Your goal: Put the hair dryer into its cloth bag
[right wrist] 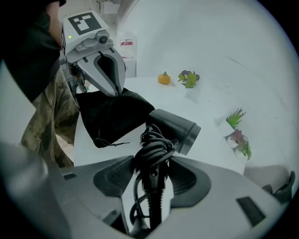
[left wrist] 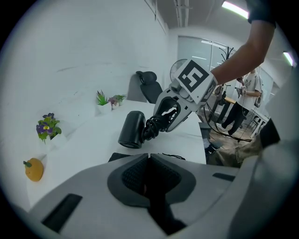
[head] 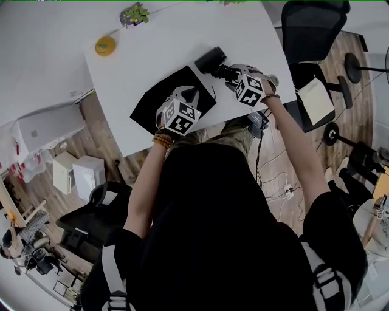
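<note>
A black cloth bag lies on the white table, near its front edge. My left gripper is shut on the bag's upper edge; in the right gripper view the left gripper pinches the fabric and holds it raised. The black hair dryer is just right of the bag, its cord wound round the handle. My right gripper is closed on that cord-wrapped handle, and the barrel points away over the table. From the left gripper view the dryer sits between the right gripper's fingers.
An orange toy fruit and a small pot of purple flowers stand at the table's far left. Two more small plants stand along the wall side. A black office chair is off the table's right end.
</note>
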Demonstrator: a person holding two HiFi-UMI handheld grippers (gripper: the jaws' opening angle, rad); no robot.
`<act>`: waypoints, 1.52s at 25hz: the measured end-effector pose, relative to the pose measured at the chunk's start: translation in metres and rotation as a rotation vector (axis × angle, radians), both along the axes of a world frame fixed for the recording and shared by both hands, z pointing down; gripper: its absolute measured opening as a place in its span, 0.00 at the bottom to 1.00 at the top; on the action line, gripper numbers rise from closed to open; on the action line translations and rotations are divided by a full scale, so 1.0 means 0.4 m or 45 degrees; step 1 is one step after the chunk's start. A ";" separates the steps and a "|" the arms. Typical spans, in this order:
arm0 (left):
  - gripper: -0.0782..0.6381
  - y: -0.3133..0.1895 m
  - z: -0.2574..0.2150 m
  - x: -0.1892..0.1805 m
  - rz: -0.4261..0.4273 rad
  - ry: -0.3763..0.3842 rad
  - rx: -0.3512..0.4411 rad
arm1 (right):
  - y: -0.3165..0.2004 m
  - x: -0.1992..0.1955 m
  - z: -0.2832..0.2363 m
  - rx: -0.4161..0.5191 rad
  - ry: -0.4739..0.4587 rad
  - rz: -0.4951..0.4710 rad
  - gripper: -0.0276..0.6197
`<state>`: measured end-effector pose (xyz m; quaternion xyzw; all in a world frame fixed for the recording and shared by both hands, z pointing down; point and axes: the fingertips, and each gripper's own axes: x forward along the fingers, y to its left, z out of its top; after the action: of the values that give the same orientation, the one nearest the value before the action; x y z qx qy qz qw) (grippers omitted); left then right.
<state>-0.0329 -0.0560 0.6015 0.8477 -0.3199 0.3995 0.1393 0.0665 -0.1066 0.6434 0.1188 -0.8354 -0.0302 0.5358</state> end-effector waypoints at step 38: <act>0.16 -0.015 0.007 -0.004 -0.020 0.040 -0.015 | 0.139 -0.039 -0.060 -0.173 -0.287 0.001 0.41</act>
<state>-0.0345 -0.0618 0.6043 0.8506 -0.3221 0.3868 0.1524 0.0510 -0.0512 0.6195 0.0851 -0.8903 0.0403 0.4455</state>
